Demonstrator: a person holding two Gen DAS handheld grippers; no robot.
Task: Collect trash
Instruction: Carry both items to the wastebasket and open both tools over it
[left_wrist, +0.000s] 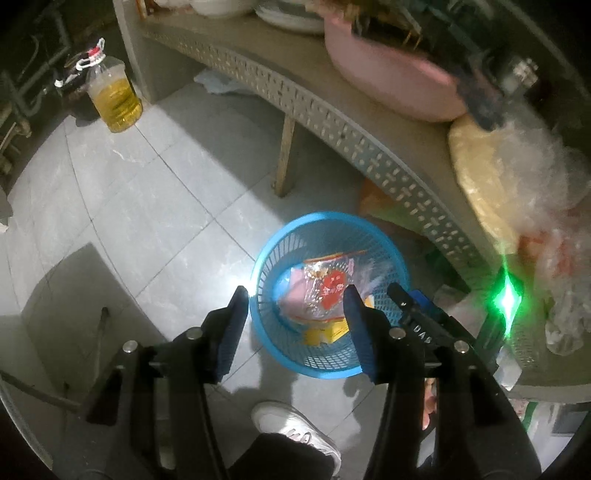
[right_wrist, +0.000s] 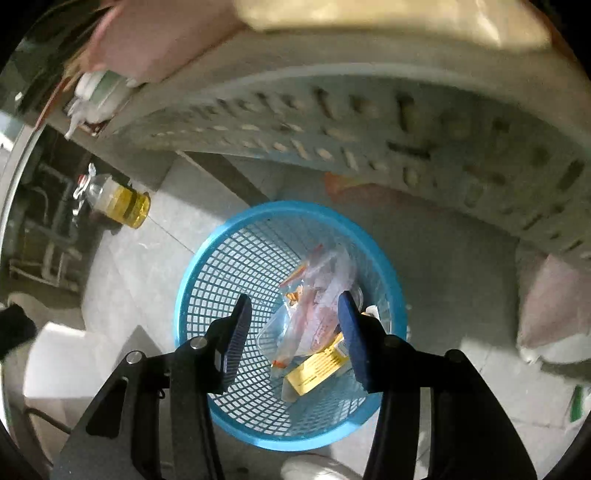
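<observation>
A blue mesh basket (left_wrist: 273, 251) stands on the tiled floor beside the table. It holds a clear plastic bag with red print (left_wrist: 325, 291) and a yellow packet (left_wrist: 325, 334). My left gripper (left_wrist: 295, 295) is open and empty above the basket's near rim. In the right wrist view the basket (right_wrist: 207, 258) fills the middle, with the clear bag (right_wrist: 317, 295) and the yellow packet (right_wrist: 317, 367) inside. My right gripper (right_wrist: 295, 302) is open and empty right over the basket. The right gripper also shows in the left wrist view (left_wrist: 410, 299), beside the basket.
A grey perforated plastic table (left_wrist: 332, 122) carries a pink basin (left_wrist: 391, 77), a pale round lid (left_wrist: 476, 173) and crumpled clear plastic (left_wrist: 565, 258). A bottle of yellow oil (left_wrist: 114, 96) stands on the floor at far left. A white shoe (left_wrist: 295, 428) is near the basket.
</observation>
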